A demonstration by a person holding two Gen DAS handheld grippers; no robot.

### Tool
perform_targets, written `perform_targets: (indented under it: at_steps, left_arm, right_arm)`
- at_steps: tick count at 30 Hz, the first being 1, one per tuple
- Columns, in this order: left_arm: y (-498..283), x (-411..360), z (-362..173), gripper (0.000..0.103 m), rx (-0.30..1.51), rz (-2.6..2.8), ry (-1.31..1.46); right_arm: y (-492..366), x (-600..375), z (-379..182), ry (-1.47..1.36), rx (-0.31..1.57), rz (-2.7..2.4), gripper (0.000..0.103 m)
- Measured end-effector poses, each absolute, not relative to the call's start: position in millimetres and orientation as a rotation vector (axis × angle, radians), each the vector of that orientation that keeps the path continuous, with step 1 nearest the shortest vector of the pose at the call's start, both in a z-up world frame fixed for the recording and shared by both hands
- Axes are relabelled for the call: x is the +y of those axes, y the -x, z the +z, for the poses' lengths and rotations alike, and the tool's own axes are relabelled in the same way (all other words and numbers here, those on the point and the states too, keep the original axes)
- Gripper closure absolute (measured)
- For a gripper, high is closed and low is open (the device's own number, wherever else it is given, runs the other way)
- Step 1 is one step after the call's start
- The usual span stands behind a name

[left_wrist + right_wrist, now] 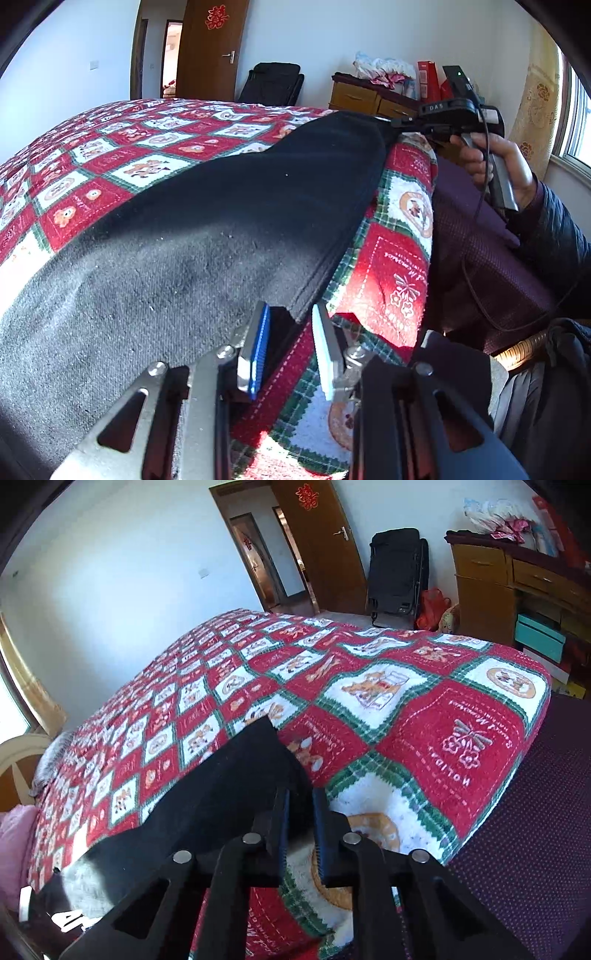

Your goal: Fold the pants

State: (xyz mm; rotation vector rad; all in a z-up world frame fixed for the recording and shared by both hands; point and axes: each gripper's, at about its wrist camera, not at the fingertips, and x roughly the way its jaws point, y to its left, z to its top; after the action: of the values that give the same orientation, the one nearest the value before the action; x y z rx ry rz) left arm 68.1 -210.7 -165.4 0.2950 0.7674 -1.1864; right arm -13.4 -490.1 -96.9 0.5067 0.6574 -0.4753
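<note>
Dark pants (pixel 221 221) lie flat across the red, white and green patterned bedspread (pixel 110 155), along its near edge. My left gripper (pixel 290 317) is open, its two fingers on either side of the pants' near corner at the bed edge. In the left wrist view the right gripper (pixel 402 123) is at the pants' far end, held by a hand (pixel 495 166). In the right wrist view the right gripper (pixel 301 805) is open, straddling the edge of the pants (pixel 221 794) on the bedspread (pixel 369 701).
A purple sheet (pixel 535 812) covers the bed side below the spread. A wooden cabinet (pixel 487 590) with clutter, a black folded chair (pixel 399 568) and a brown door (pixel 321 542) stand at the far wall. A pink pillow (pixel 14 849) lies at the left.
</note>
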Motion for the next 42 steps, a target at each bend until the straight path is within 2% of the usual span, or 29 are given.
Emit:
perform_targets:
  at_steps: [1,2,5,7,8,10,13,15,16,17,20,22,26,29,33,35,38,40,42]
  left_arm:
    - [-68,-210,-166,0.076,0.767,-1.186,-0.294]
    - [-68,-210,-166,0.076,0.765,-1.186,-0.293]
    - [-69,-209,-166,0.076,0.765,-1.187,-0.286]
    - [-67,-206,-163,0.074,0.759,-1.178,-0.276]
    - [-65,-203,-159,0.069,0.741,-1.17,-0.278]
    - [-63,-196,-151,0.046,0.694,-1.137,-0.275]
    - [-69,-182,-140,0.034,0.653,-1.092,-0.205]
    - [-77,-177,-141,0.031,0.646,-1.036,-0.195]
    - [-81,-176,-143,0.031,0.653,-1.003,-0.202]
    - [-85,-176,-146,0.031,0.663,-0.98,-0.206]
    - [-98,-167,-157,0.031,0.704,-0.89,-0.206]
    - [-102,-158,-158,0.031,0.71,-0.86,-0.182]
    - [-103,-125,-152,0.028,0.689,-0.778,-0.138]
    - [-99,-98,-149,0.017,0.658,-0.729,-0.122]
    - [-101,-64,-171,0.015,0.718,-0.664,-0.127]
    - [-95,-55,-172,0.015,0.692,-0.659,-0.13]
    - [-91,-46,-163,0.015,0.668,-0.635,-0.128]
    - [-93,-37,-158,0.008,0.64,-0.611,-0.121]
    - [-98,-29,-157,0.008,0.631,-0.558,-0.123]
  right_arm:
    - [13,-493,-96,-0.501,0.654,-0.478,0.095]
    - [12,-496,-95,-0.498,0.652,-0.494,0.103]
    - [10,-505,-97,-0.418,0.664,-0.605,0.103]
    - [20,-510,-97,-0.465,0.639,-0.623,0.102]
    - [24,-506,-92,-0.462,0.619,-0.612,0.102]
    - [24,-486,-79,-0.395,0.589,-0.56,0.102]
    - [9,-445,-69,-0.302,0.579,-0.411,0.098]
    - [-6,-421,-75,-0.279,0.618,-0.302,0.078]
    - [-15,-411,-81,-0.271,0.646,-0.25,0.063]
    - [-23,-399,-89,-0.245,0.683,-0.218,0.061]
    - [-41,-379,-122,-0.135,0.869,-0.261,0.061]
    - [-39,-363,-129,0.005,0.9,-0.285,0.061]
    - [-33,-352,-115,0.048,0.885,-0.328,0.061]
    - [-27,-332,-101,0.051,0.806,-0.205,0.061]
    - [-45,-309,-141,0.048,1.011,-0.083,0.06]
    - [-42,-298,-139,0.128,0.991,-0.107,0.06]
    - [-42,-291,-116,0.037,0.948,-0.032,0.06]
    - [-54,-276,-98,-0.019,0.912,0.066,0.06]
    - [-77,-253,-93,-0.039,0.905,0.144,0.06]
